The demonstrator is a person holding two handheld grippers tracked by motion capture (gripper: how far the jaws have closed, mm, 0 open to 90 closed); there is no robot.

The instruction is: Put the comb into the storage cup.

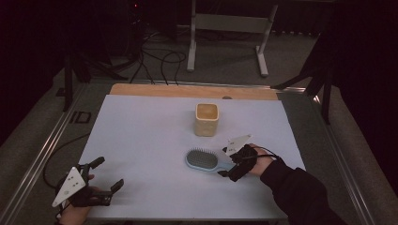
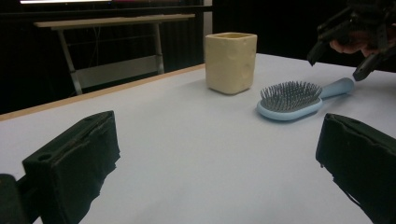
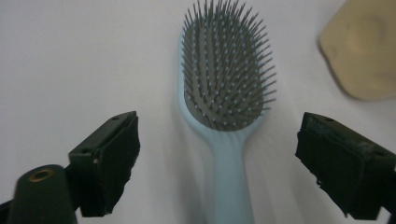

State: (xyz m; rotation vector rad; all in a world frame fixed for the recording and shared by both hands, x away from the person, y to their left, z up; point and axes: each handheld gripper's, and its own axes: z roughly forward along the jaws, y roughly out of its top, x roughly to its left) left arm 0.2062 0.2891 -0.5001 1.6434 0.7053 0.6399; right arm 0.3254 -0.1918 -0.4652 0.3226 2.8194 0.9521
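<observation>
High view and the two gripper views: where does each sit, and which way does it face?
High view: above the near edge, facing forward and down on the white table; both hands show.
Left gripper view: low, facing across to the square cream cup.
Right gripper view: looking down between open jaws on the light-blue plastic hairbrush.
All share brush and cup.

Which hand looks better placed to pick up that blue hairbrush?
Right. The right tool hovers open over the hairbrush handle, which lies between its jaws; the left tool sits far off.
</observation>
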